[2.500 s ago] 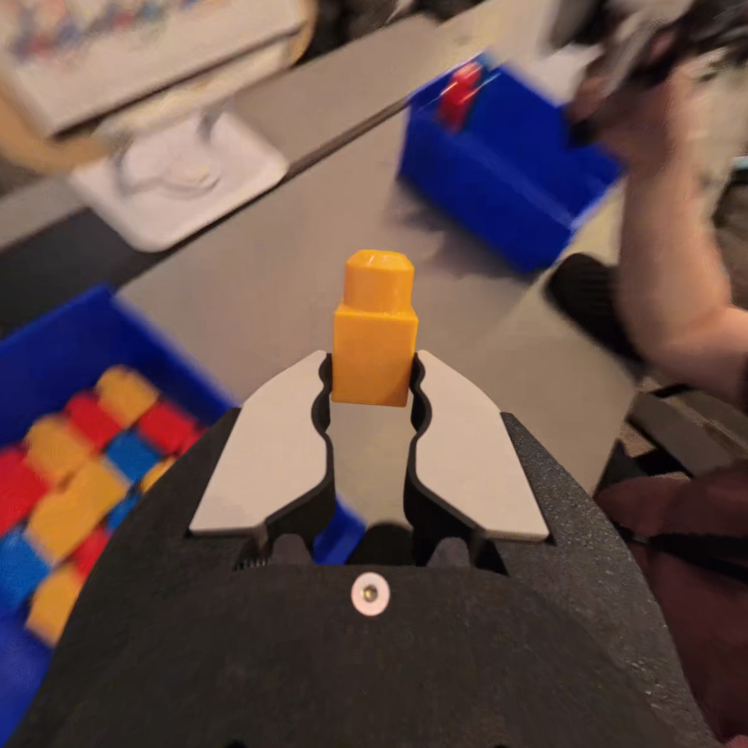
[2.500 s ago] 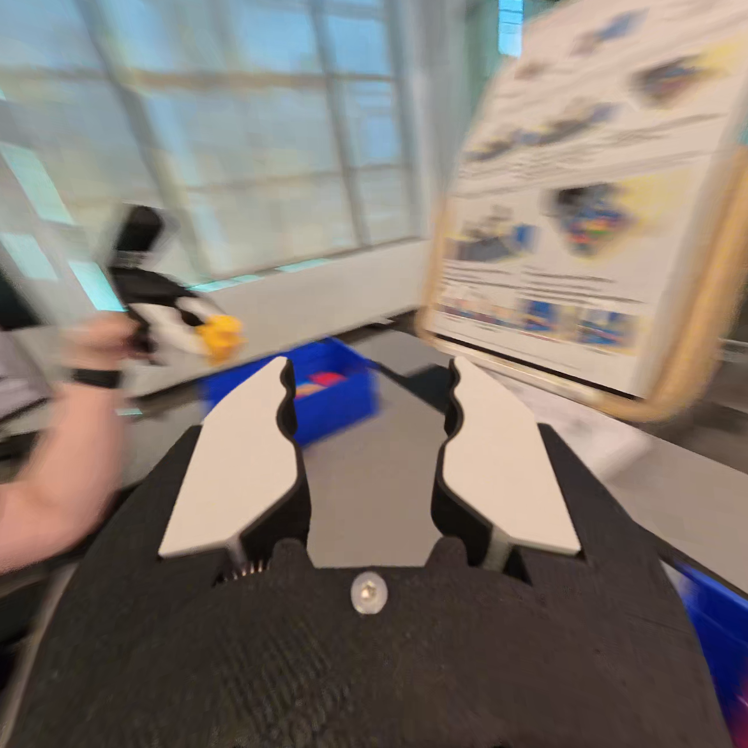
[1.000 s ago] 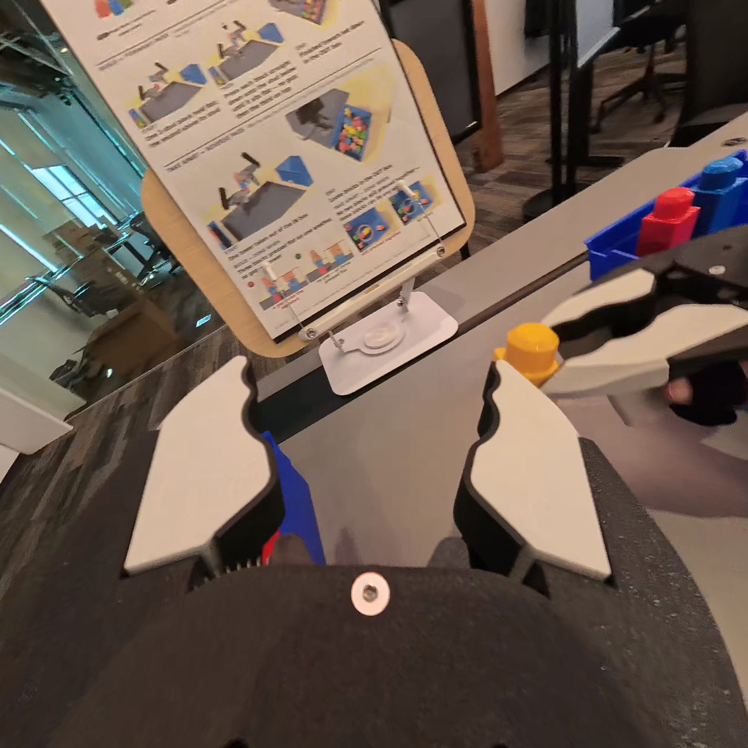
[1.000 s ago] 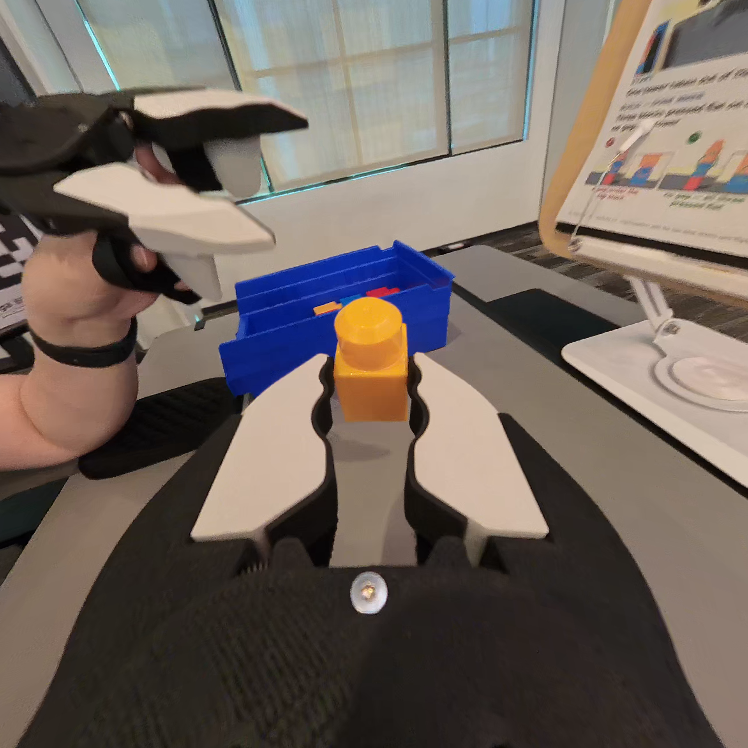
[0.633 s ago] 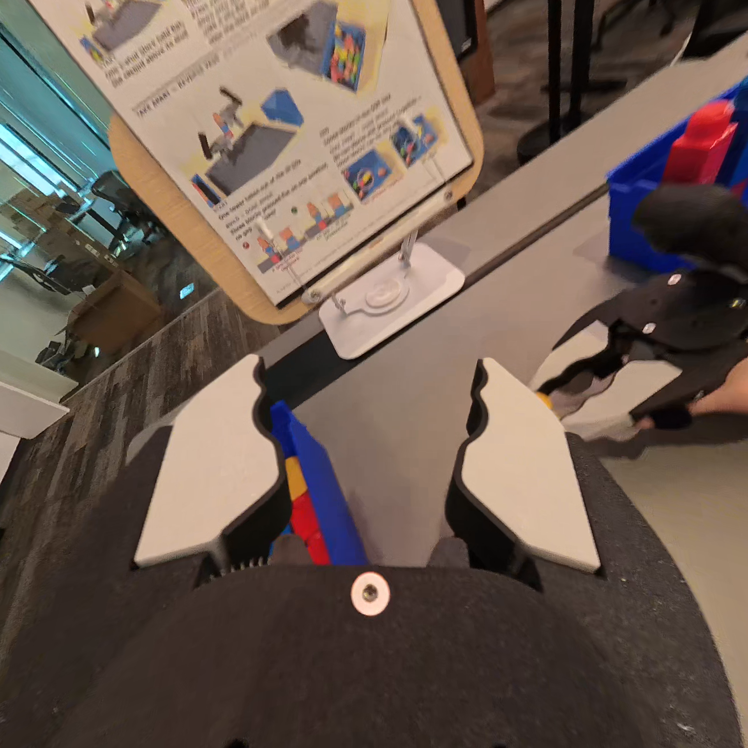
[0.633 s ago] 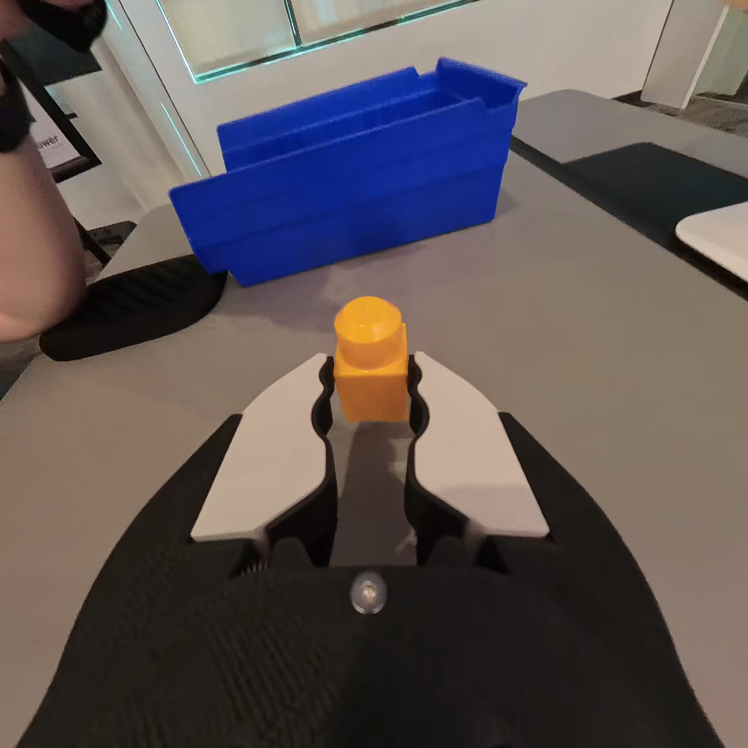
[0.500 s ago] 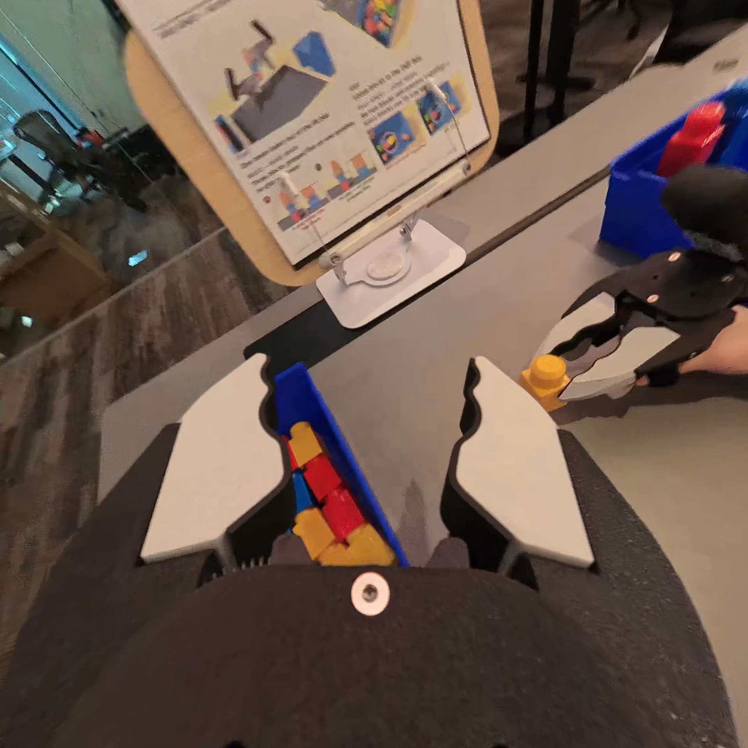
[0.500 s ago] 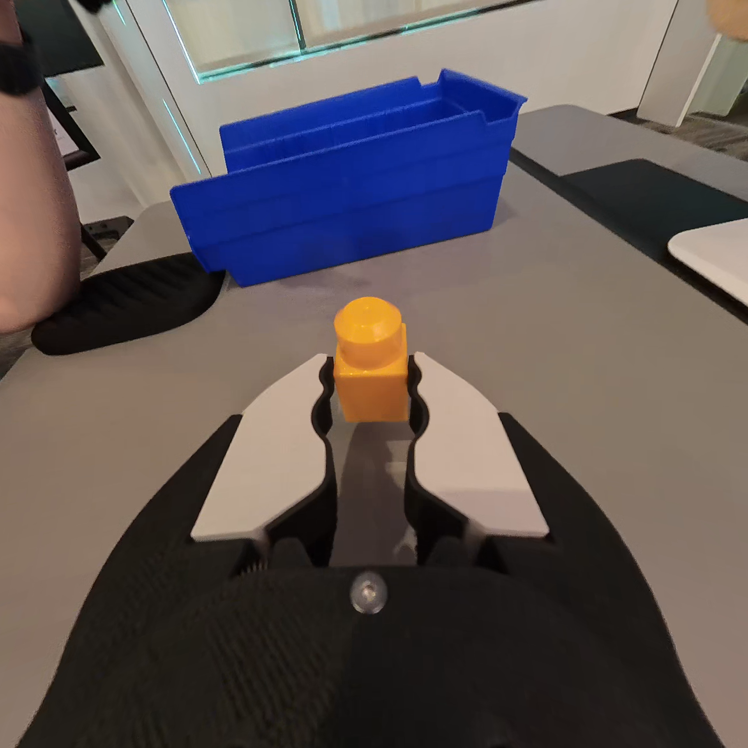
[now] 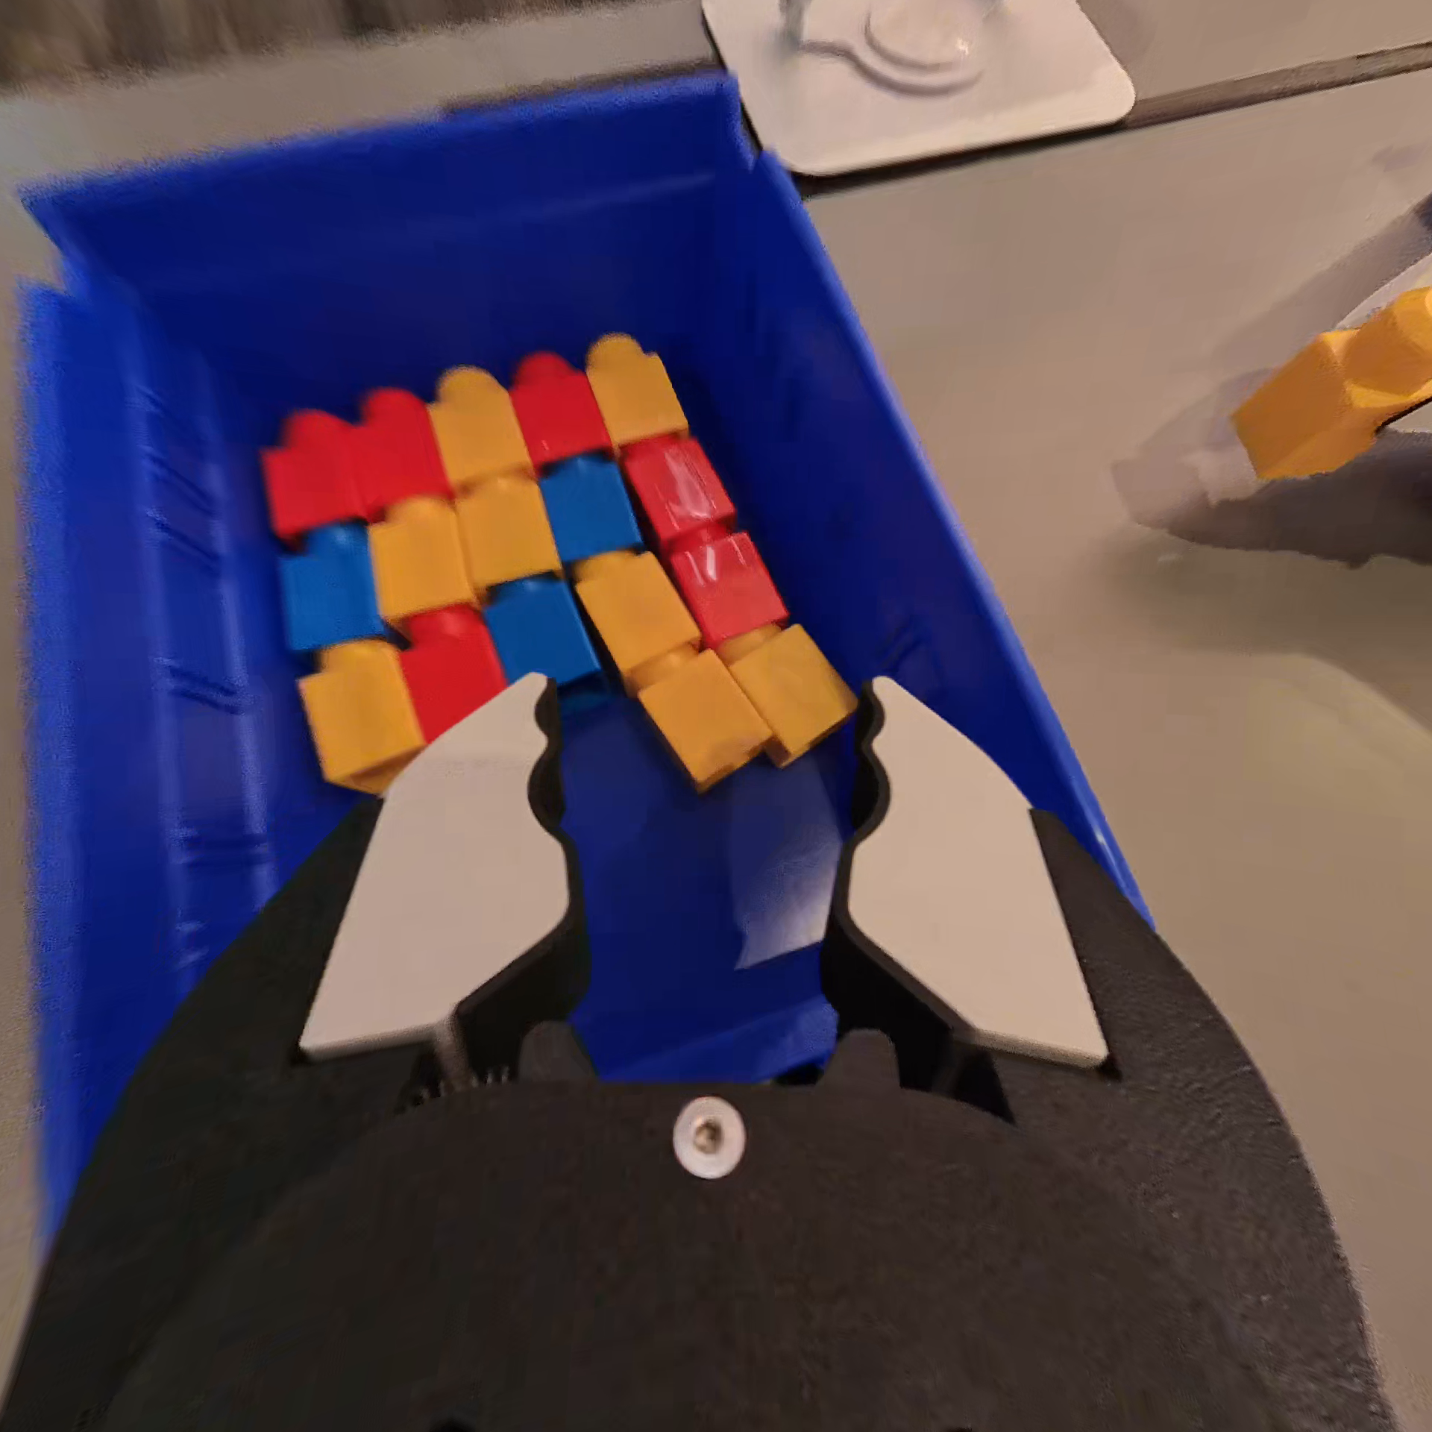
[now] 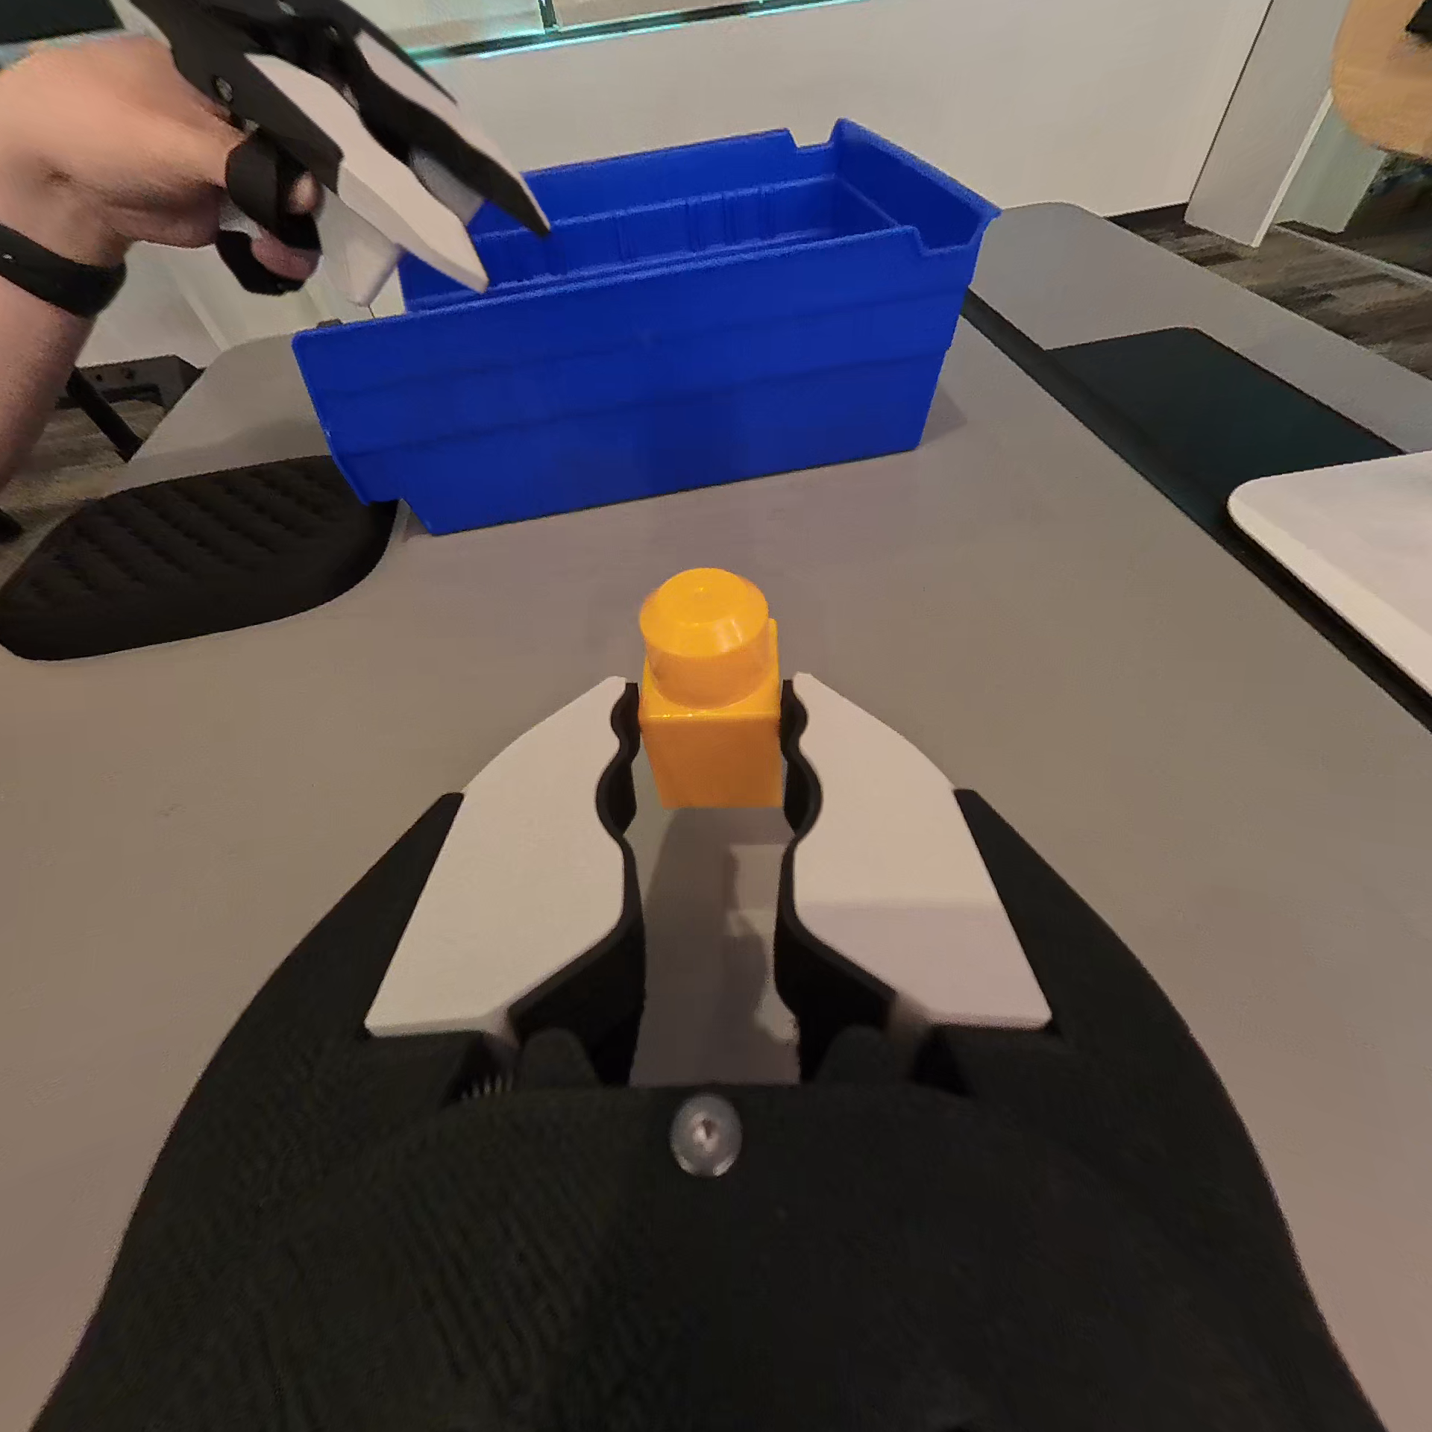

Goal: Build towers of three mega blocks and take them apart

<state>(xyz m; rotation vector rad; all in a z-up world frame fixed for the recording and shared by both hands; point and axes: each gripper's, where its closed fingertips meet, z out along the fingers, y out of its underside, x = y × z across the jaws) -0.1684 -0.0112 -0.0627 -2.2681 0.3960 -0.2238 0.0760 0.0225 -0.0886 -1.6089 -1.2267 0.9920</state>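
An orange block [image 10: 709, 721] is being held upright, stud pointing up, pinched by the right gripper [image 10: 709, 724] just over the grey table [image 10: 1007, 620]. The left gripper [image 9: 705, 724] is being hovered spread open, nothing between its fingers, over the blue bin [image 9: 837, 434] of motion-blurred red, blue and orange blocks [image 9: 535, 542]. A white stand base [image 9: 930, 77] is being cropped by the frame.

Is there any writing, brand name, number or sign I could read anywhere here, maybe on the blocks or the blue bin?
None: neither view shows any readable text.
Orange block in the right tool: plain.
Blue bin and the blocks in it: no markings visible, though the left view is blurred.
White stand base: blank.
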